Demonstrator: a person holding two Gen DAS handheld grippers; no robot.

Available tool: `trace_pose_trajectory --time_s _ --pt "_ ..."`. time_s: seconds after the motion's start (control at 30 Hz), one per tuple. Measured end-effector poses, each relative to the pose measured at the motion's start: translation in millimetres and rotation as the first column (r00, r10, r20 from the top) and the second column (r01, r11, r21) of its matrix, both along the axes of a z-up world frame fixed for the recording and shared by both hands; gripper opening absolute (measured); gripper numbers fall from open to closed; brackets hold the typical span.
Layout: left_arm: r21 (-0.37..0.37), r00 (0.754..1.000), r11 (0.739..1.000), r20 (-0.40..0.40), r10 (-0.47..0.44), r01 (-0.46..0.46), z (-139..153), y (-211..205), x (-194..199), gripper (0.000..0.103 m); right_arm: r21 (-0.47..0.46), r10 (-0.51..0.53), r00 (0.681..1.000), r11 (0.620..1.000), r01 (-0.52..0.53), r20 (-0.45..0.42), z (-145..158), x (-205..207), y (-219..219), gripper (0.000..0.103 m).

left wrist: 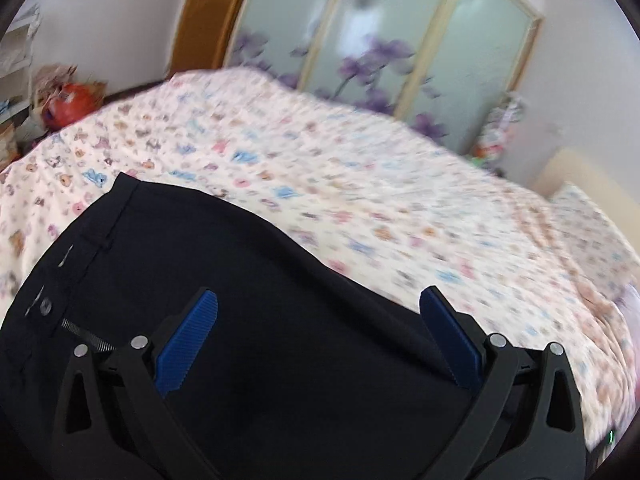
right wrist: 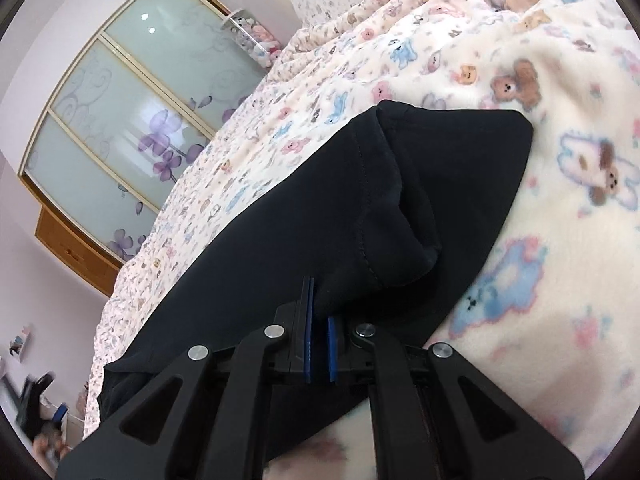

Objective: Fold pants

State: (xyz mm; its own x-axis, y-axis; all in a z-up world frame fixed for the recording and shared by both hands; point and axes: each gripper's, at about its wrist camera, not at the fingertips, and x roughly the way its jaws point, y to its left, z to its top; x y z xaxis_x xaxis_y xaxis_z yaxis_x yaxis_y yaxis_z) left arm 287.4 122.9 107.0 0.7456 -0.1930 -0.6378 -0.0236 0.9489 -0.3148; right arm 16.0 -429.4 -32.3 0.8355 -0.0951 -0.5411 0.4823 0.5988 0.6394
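While the left gripper point(left wrist: 320, 336) hangs over the waist end of the black pants point(left wrist: 224, 280) with its blue fingers point(left wrist: 188, 344) spread wide and nothing between them, the right gripper point(right wrist: 320, 344) is pinched tight on a fold of the same pants point(right wrist: 360, 216) near their other end. Its two blue pads sit almost together, with dark cloth bunched up just in front of them and a stitched hem curving across that raised fold. The pants lie on a bed, on a cream blanket point(left wrist: 360, 184) printed with small bears and blue animals. At the waist end a band with a belt loop and what looks like a metal button point(left wrist: 45, 305) shows, though the left view is blurred. Beyond the bed stands a wardrobe point(left wrist: 384, 40) with frosted sliding doors carrying purple flowers, and an orange ball point(left wrist: 70, 104) lies on the floor by the far corner.
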Motion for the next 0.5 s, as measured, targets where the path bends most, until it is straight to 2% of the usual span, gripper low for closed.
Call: trace_pose_trajectory --time_s 0.07,0.13,0.23,0.27,0.3,0.33,0.4,0.43,0.5 --pt "-0.025 0.997 0.998 -0.068 0.048 -0.050 -11.5 7.4 37.7 0.101 -0.001 0.008 1.000 1.000 -0.008 0.004 -1.8 0.7 -1.0 0.006" --pt "-0.088 0.985 0.989 -0.141 0.102 -0.115 -28.7 17.0 74.4 0.101 0.002 0.013 1.000 1.000 -0.013 0.011 -2.8 3.7 -3.4 0.006" --pt "-0.215 0.962 0.954 -0.217 0.164 -0.211 -56.2 30.8 110.0 0.096 -0.003 0.021 1.000 1.000 -0.021 0.013 -3.7 6.1 -2.1 0.006" --pt "-0.225 0.956 0.946 -0.235 0.178 -0.232 -63.9 31.8 120.0 0.089 -0.005 0.024 1.000 1.000 -0.024 0.014 -4.0 6.2 -1.6 0.006" --pt "-0.216 0.950 0.945 -0.251 0.188 -0.244 -68.1 29.6 126.4 0.082 -0.003 0.028 0.999 1.000 -0.028 0.017 -4.5 6.7 -1.5 0.006" --pt "-0.181 0.939 0.949 -0.280 0.200 -0.256 -75.4 27.2 137.1 0.079 0.001 0.029 0.999 1.000 -0.029 0.021 -5.0 6.6 -2.0 0.006" --pt "-0.104 0.918 0.955 -0.322 0.231 -0.277 -87.5 21.6 147.0 0.063 0.006 0.034 0.999 0.999 -0.034 0.027 -6.2 8.7 -3.0 0.006" --pt "-0.067 0.909 0.957 -0.337 0.245 -0.282 -94.3 20.2 152.0 0.059 0.007 0.037 0.999 0.999 -0.037 0.029 -6.6 9.1 -3.1 0.006" --pt "-0.041 0.905 0.953 -0.328 0.271 -0.301 -99.3 21.9 153.8 0.045 0.009 0.041 0.999 0.999 -0.041 0.032 -7.2 9.5 -2.5 0.006"
